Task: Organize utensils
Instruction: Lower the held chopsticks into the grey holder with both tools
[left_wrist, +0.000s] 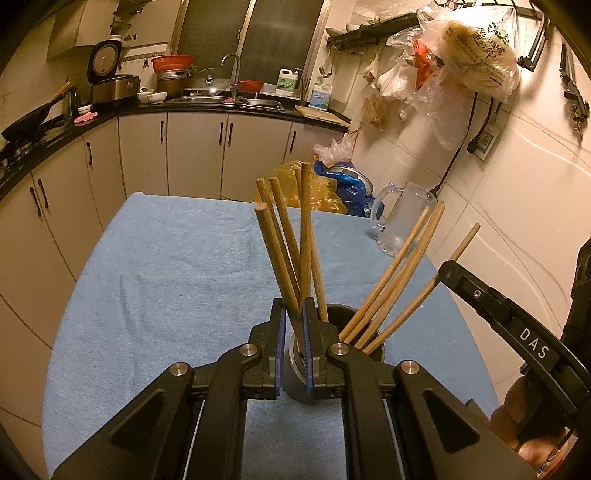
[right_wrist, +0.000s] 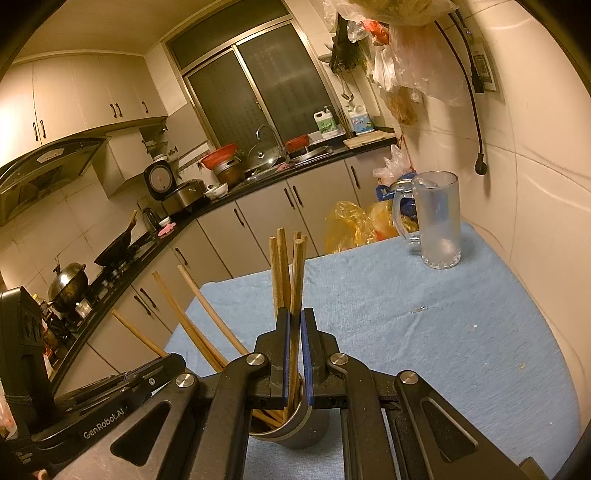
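I am clamping my left hand-held gripper (left_wrist: 294, 328) and right hand-held gripper (right_wrist: 295, 347) on chopsticks (left_wrist: 280, 236) standing in the cup (right_wrist: 295, 432) on the tabletop (left_wrist: 166, 266), probably sorting them.

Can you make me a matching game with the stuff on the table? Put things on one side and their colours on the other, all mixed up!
Things:
1. chopsticks
2. table cloth
3. mug
4. holder cup

Colours:
A. see-through
B. dark grey
C. wood brown
D. light blue

Right pairs: 1-C, 2-D, 3-A, 4-B
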